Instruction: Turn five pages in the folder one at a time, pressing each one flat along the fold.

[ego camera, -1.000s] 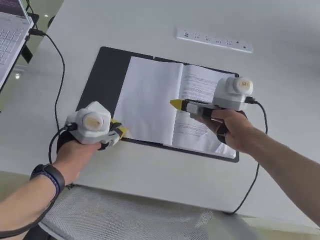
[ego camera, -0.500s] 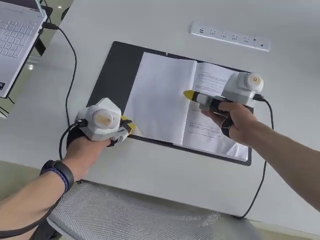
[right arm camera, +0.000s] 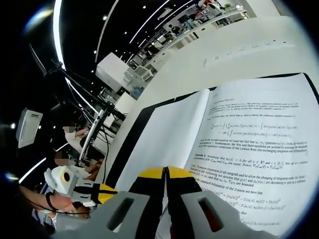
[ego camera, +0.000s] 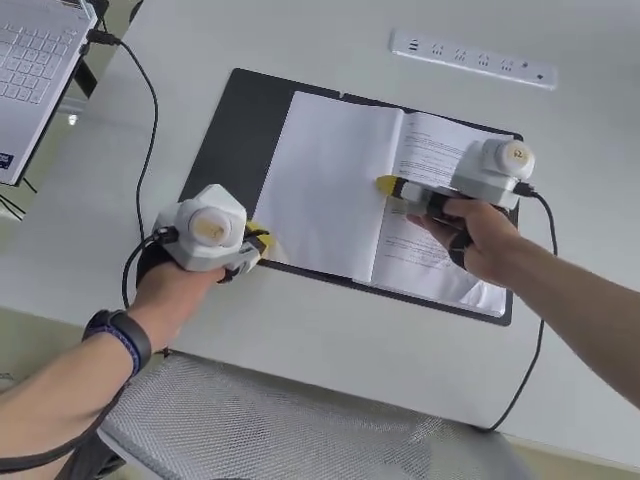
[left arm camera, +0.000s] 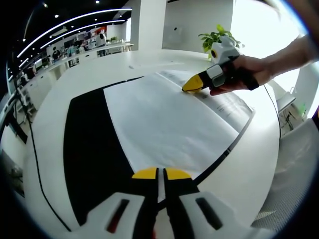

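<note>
Head view: finds the black folder (ego camera: 225, 140) lying open on the white counter (ego camera: 300, 330), near edge set back from the counter's front edge, with bare counter to the left, in front and to the right. Places a blank page (ego camera: 330, 180) over the left half, leaving a black strip uncovered at the far left, and a printed page (ego camera: 440, 150) on the right half. Sets the right gripper (ego camera: 385, 184) with its yellow tip on the fold, about halfway along, and the left gripper (ego camera: 258, 238) at the blank page's near left corner. Notes a laptop (ego camera: 35, 70) at the counter's left edge, a dark cable (ego camera: 150, 110) curving past the folder's left side, a power strip (ego camera: 470, 58) beyond the far edge and apart from it, and a mesh chair (ego camera: 280, 430) below the front edge. Against a second ago, keeps both grippers at the same spots on the folder; puts the shift of the whole frame down to the camera. Left gripper view: shows the fingers pressed together, nothing seen between them, over the folder's near edge. Right gripper view: shows the fingers pressed together at the fold, printed page to their right; makes out dense lines and formulas, too small to read surely.
</note>
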Motion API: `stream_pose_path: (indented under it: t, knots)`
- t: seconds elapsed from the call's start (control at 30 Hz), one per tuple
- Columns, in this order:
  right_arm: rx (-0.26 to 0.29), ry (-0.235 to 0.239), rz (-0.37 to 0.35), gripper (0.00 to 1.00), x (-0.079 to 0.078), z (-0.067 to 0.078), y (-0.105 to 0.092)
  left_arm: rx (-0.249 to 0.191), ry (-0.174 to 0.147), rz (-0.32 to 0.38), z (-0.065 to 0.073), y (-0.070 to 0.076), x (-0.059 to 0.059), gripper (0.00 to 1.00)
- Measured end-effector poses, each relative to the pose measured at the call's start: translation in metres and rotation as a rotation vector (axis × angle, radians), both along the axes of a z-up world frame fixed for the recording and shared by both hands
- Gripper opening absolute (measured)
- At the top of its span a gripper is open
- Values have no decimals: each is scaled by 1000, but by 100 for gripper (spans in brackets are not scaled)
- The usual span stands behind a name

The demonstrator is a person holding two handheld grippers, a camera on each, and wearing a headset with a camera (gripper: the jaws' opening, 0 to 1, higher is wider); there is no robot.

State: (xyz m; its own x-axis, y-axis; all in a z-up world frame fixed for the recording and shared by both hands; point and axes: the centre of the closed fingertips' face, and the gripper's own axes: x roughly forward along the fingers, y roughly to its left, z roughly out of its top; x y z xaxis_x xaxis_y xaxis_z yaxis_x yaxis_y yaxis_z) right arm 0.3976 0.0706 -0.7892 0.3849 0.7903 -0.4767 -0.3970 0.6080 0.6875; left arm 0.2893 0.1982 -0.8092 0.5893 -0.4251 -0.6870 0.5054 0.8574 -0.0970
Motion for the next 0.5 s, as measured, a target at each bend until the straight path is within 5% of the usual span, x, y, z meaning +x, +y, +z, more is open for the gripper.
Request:
stream_pose_path:
  t: [0.5]
  knots:
    - [48,-10,-99,0,29,10,8,6,5,2,1,-1,-1,3]
